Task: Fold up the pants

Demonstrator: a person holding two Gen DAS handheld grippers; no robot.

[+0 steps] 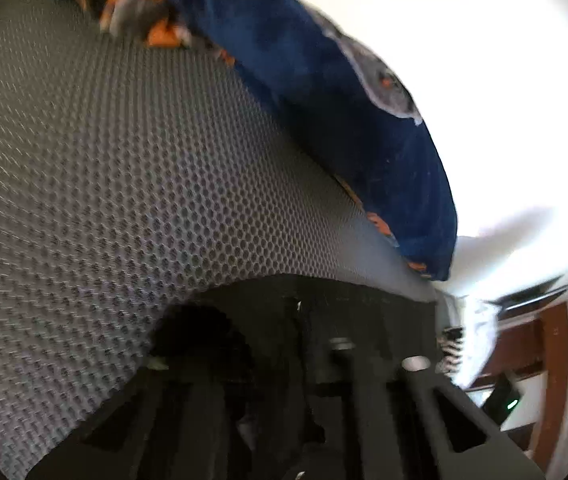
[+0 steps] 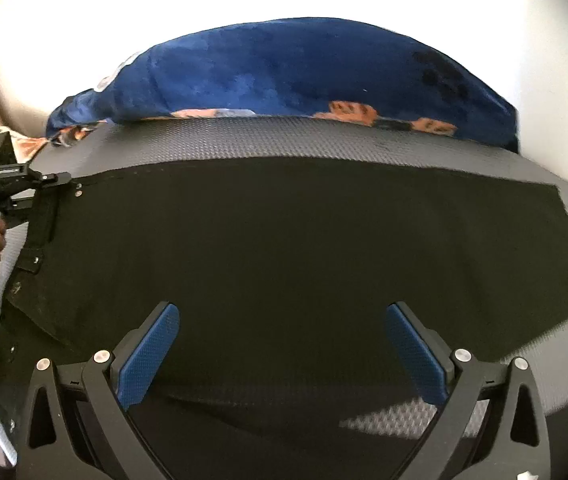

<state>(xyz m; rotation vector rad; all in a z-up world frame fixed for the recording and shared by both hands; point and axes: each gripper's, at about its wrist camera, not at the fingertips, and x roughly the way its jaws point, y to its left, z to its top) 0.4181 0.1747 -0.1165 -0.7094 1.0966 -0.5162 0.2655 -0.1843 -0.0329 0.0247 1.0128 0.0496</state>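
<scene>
Black pants [image 2: 303,248] lie flat across the grey mat [image 2: 323,136], a blue blanket [image 2: 303,68] heaped behind (only the right view shows them whole); the right gripper [image 2: 284,344] hangs spread above them; the left gripper [image 2: 66,184] is clamped on their waistband corner, blurred in its own view.

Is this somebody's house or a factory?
Probably a home, though I can't be sure. Black pants lie flat on a grey honeycomb-textured mat, beside a blue plush blanket with orange patches; brown wooden furniture stands behind.
</scene>
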